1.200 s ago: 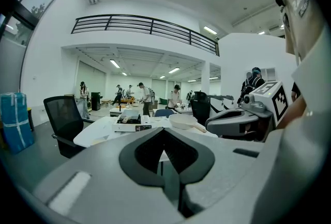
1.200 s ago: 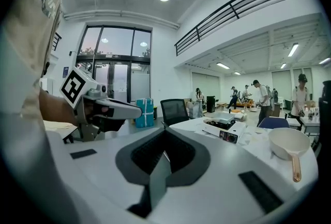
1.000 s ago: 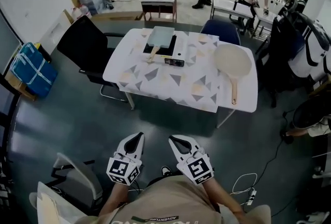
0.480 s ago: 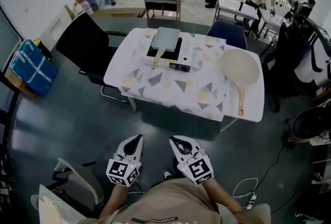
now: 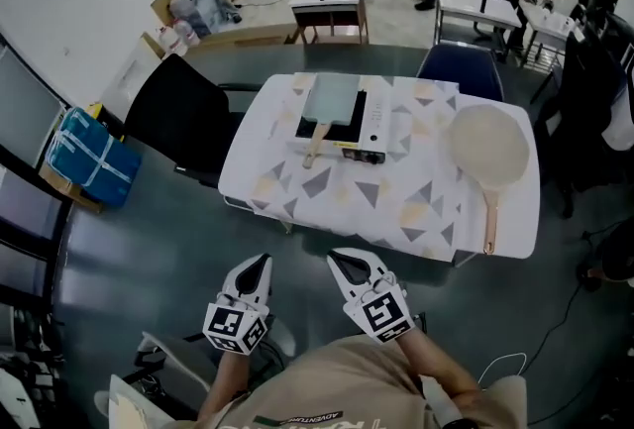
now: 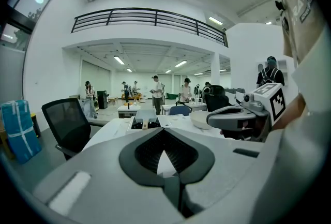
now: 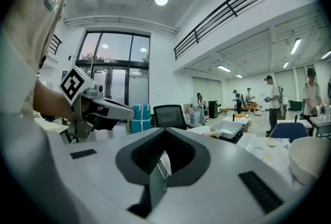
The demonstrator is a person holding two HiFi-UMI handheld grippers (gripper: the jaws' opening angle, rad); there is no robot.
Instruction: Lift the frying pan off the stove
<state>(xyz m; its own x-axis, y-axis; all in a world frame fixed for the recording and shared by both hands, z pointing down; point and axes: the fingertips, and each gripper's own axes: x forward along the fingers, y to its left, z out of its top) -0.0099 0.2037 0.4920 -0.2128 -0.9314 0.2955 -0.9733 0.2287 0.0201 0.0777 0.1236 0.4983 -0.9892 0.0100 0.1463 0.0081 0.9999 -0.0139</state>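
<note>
We hold both tools low at the bottom centre of the head view, close to our chest. The left hand-held gripper (image 5: 256,267) and the right hand-held gripper (image 5: 347,267) sit side by side, slightly apart, with their tips pointing up the frame. Each has its jaws pressed together with nothing between them. Our left forearm (image 5: 226,379) and right forearm (image 5: 433,368) are bare below them.

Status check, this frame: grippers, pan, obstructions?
Left gripper and right gripper both shut, empty, short of the table. Frying pan on the stove, untouched. Black chair at table's left end, not in the way.
</note>
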